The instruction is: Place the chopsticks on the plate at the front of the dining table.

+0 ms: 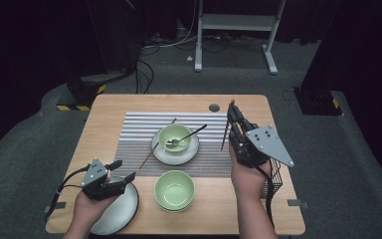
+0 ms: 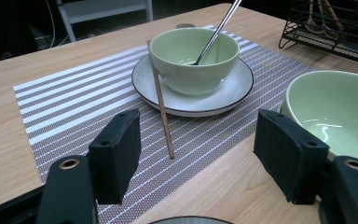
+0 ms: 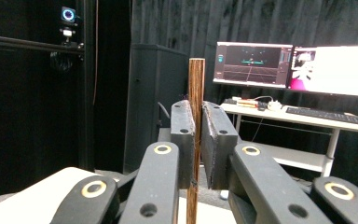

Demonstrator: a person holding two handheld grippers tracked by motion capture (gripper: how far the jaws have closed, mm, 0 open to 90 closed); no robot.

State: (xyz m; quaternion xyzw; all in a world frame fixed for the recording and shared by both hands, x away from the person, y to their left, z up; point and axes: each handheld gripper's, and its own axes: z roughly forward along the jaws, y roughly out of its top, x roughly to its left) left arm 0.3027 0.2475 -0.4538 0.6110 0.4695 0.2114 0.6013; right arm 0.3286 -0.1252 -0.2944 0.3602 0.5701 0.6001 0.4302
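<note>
At frame centre we see a pale green ceramic bowl (image 1: 174, 136) holding a metal spoon (image 1: 186, 136), while our right gripper (image 1: 233, 115) clamps a brown wooden chopstick (image 1: 225, 130) and the left gripper (image 1: 122, 171) gapes empty.

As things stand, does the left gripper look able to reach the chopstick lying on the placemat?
Probably yes: the left gripper is open, and bare placemat lies between it and the chopstick, whose near end lies free.

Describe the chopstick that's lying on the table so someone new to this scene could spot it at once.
Start at the striped placemat in the middle of the wooden table. On it, a white plate carries a green bowl with a spoon. The lying chopstick leans slantwise on that plate's left rim, unlike its twin, clamped upright in the right tool.
</note>
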